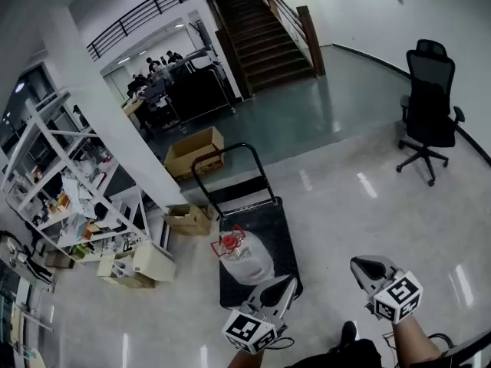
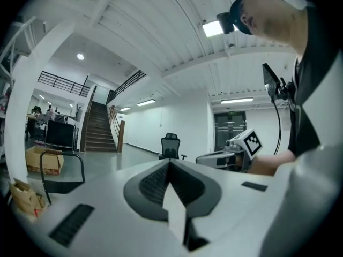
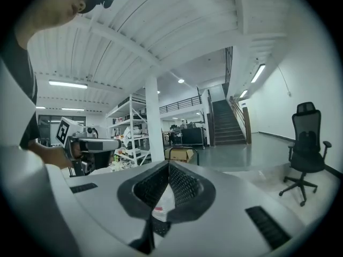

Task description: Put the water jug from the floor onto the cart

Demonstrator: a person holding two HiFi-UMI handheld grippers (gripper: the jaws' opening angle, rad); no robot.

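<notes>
In the head view the water jug (image 1: pixel 247 257), clear with a red cap and red handle, lies on its side on the black deck of the platform cart (image 1: pixel 272 219). The cart's push handle (image 1: pixel 230 153) stands at its far end. My left gripper (image 1: pixel 285 284) hovers over the cart's near right corner, just right of the jug, with its jaws shut and nothing in them. My right gripper (image 1: pixel 360 265) is further right over the bare floor, also shut and empty. In each gripper view the pads meet at the tips (image 2: pixel 170 162) (image 3: pixel 169 165).
Cardboard boxes (image 1: pixel 194 150) (image 1: pixel 188 218) lie left of the cart, beside a white pillar (image 1: pixel 115 121) and white shelving (image 1: pixel 61 198). A black office chair (image 1: pixel 430 110) stands at the right. Stairs (image 1: pixel 265 33) rise at the back. My shoe (image 1: pixel 347 333) is near the bottom edge.
</notes>
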